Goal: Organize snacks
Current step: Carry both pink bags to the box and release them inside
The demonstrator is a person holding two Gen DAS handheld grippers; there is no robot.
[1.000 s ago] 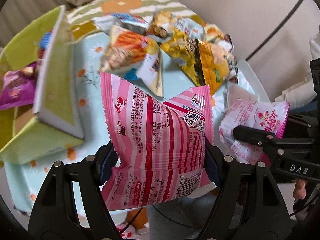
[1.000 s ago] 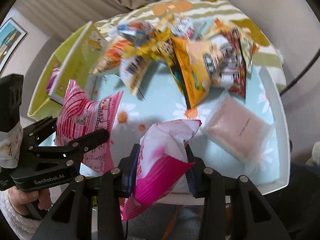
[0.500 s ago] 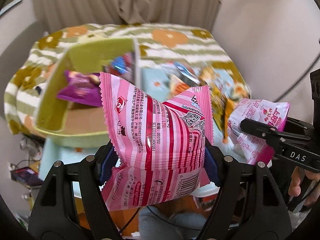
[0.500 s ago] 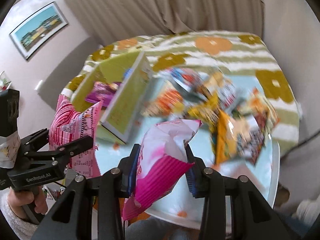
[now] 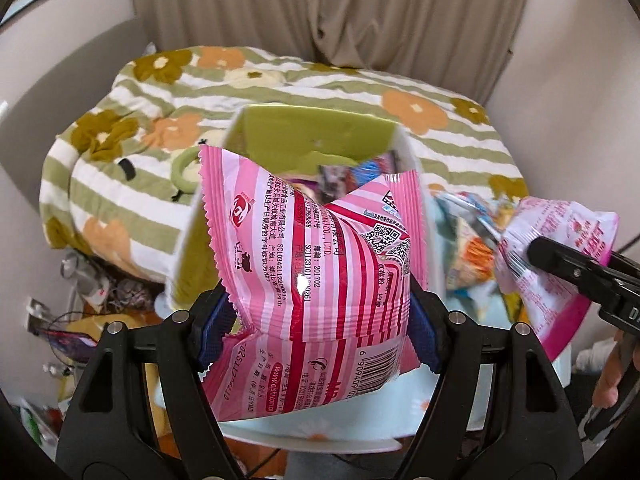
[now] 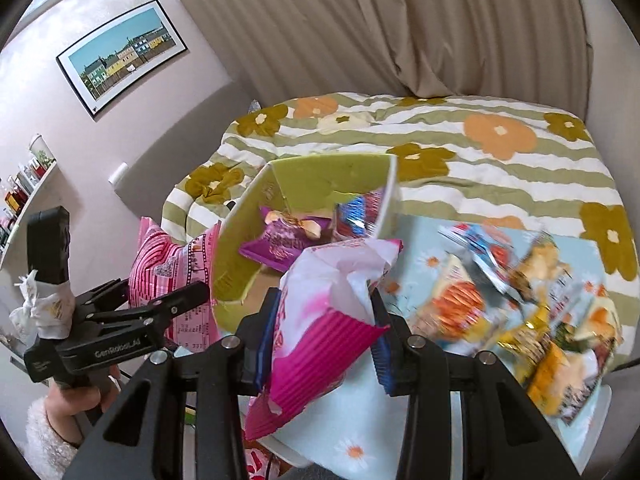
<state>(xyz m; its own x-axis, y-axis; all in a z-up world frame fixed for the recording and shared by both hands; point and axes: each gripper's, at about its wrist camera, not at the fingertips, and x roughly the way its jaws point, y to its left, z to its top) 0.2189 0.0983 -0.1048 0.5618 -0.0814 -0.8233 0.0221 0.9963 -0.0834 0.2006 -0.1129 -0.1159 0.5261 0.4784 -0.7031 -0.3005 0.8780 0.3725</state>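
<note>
Box [image 6: 320, 184] left on table [image 6: 424, 236], loose snack packets [image 6: 520, 292] right of it

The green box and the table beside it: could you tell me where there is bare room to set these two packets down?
Free: the box floor's near end, before the purple packet, and the tablecloth strip between box and loose snacks. Crowded: that pile rightward.

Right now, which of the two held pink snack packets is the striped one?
The left gripper's striped packet, pink and red with a barcode; the right gripper's packet is white-pink with a magenta end.
</note>
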